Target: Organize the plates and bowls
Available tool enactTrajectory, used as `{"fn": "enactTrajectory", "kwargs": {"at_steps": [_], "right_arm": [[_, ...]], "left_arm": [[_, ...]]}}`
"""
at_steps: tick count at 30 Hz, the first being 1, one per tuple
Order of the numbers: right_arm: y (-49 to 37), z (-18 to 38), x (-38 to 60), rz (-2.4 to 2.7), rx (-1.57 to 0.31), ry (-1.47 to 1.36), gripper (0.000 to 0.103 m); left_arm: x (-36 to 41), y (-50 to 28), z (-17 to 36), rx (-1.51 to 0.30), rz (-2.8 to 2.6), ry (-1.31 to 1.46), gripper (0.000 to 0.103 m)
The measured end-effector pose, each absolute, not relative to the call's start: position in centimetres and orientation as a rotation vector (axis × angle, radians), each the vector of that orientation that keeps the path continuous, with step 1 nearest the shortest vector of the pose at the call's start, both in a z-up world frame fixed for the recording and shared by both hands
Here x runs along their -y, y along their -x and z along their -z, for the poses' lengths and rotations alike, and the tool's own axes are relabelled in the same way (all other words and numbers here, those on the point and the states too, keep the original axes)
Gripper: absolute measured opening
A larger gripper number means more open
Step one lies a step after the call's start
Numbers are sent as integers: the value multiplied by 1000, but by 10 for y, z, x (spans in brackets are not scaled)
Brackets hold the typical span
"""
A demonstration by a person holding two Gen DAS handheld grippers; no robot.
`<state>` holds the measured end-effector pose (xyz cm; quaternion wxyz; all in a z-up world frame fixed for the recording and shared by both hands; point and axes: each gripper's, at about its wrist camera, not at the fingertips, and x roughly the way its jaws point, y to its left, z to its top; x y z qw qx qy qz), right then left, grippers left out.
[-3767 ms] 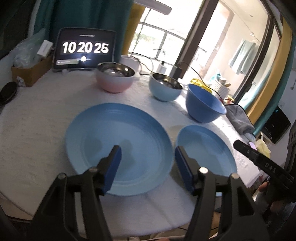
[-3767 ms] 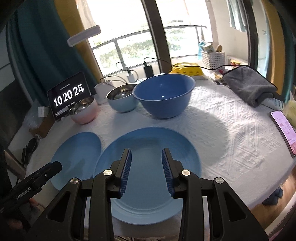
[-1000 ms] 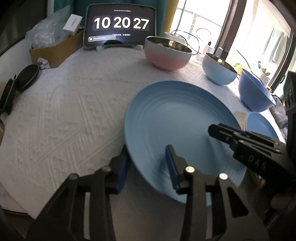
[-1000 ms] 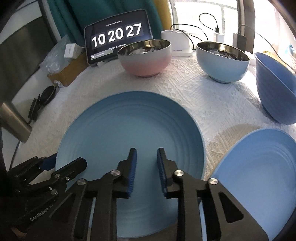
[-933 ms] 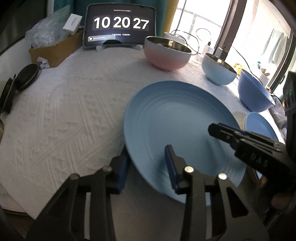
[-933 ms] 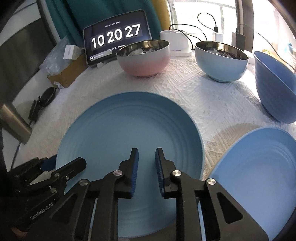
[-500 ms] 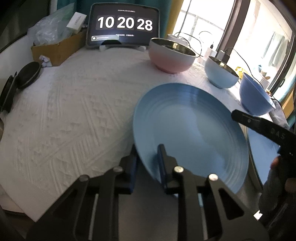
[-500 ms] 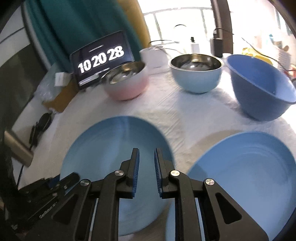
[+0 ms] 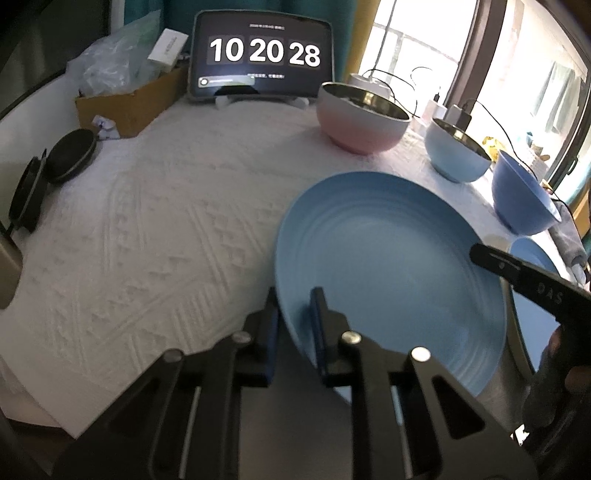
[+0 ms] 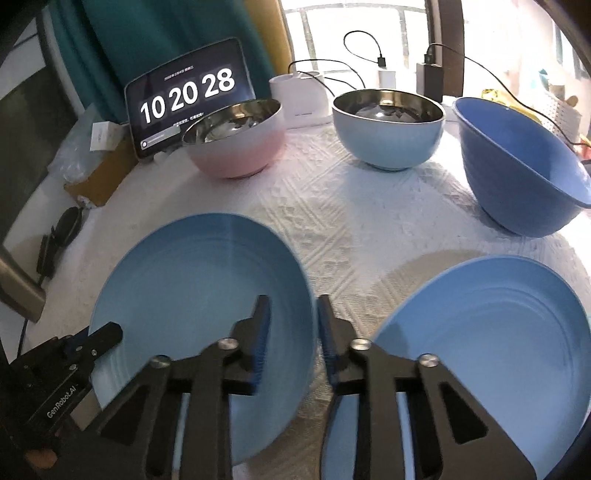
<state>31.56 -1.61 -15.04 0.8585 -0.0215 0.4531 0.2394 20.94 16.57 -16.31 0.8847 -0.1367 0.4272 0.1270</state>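
1. Since a second ago, both claws have tightened on the large plate [image 9: 391,266] and tipped its rim up off the cloth; the tablet clock [image 9: 264,51] has ticked from 27 to 28.
2. Left gripper [image 9: 293,314] is clenched on the plate's near-left rim, one pad above and one below, the dish spreading ahead and to the right of it.
3. Right gripper [image 10: 291,325] straddles the same plate's right rim; its pads look narrowly parted about the edge, so contact is probable but cannot be confirmed.
4. Small plate [image 10: 487,339] lies just right of the right claw, near the lifted dish, flat on the cloth.
5. Judged next move: carry the large plate rightward onto or beside the small one; the right claw is the nearer guide.
6. Farther ahead stand a pink bowl [image 10: 236,140], a pale blue bowl [image 10: 388,129] and a dark blue bowl [image 10: 517,177], well apart from both claws.
7. White woven tablecloth [image 9: 147,229] covers the table; a window [image 10: 351,22] brightens the room behind, a cardboard box [image 9: 125,103] at far left.
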Motion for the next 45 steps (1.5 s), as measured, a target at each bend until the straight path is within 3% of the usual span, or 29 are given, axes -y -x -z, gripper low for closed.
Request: {"fn": "enactTrajectory", "kwargs": {"at_steps": [20, 45], "right_arm": [[-290, 92, 82, -514, -827, -27, 22], [-293, 104, 192, -393, -831, -110, 22]], "left_arm": [[-104, -215, 118, -832, -217, 210, 18], [-4, -248, 125, -902, -94, 114, 18]]}}
